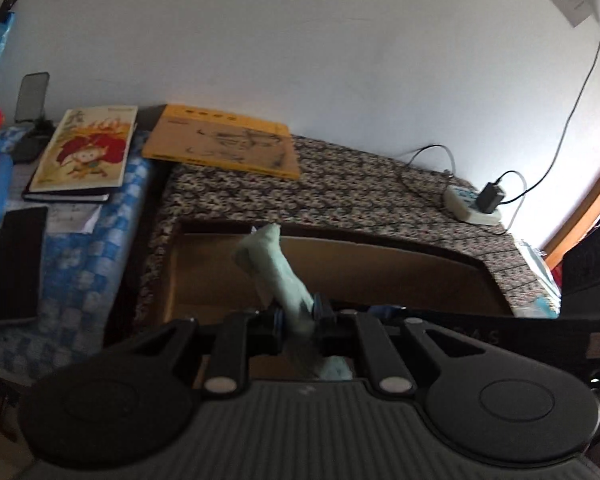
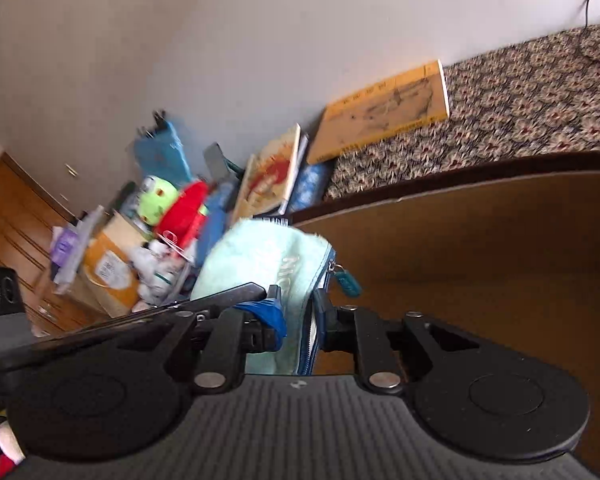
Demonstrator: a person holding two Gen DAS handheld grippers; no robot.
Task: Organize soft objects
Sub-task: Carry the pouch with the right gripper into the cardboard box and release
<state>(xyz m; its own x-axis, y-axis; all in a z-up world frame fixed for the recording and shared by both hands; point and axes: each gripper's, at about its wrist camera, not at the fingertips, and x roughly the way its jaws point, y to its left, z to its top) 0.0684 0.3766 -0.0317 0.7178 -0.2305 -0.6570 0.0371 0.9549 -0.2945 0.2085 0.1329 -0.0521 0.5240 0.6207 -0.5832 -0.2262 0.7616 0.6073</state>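
Note:
A pale mint fabric pouch [image 1: 274, 270] with a blue zipper edge is held by both grippers over an open cardboard box [image 1: 400, 272]. My left gripper [image 1: 298, 320] is shut on one end of it; the pouch sticks up and away from the fingers. In the right wrist view my right gripper [image 2: 298, 320] is shut on the same pouch [image 2: 260, 260], which has white lettering and a teal zipper pull [image 2: 346, 280]. The box's brown inner wall [image 2: 480, 248] fills the right side of that view. Plush toys, one green [image 2: 158, 200] and one red [image 2: 184, 210], lie to the left.
The box sits against a patterned cloth surface [image 1: 340, 188]. On it lie an orange book [image 1: 224, 140] and a power strip with a charger [image 1: 476, 204]. A cartoon book [image 1: 84, 152] and a dark phone [image 1: 16, 264] lie on blue checked cloth at left.

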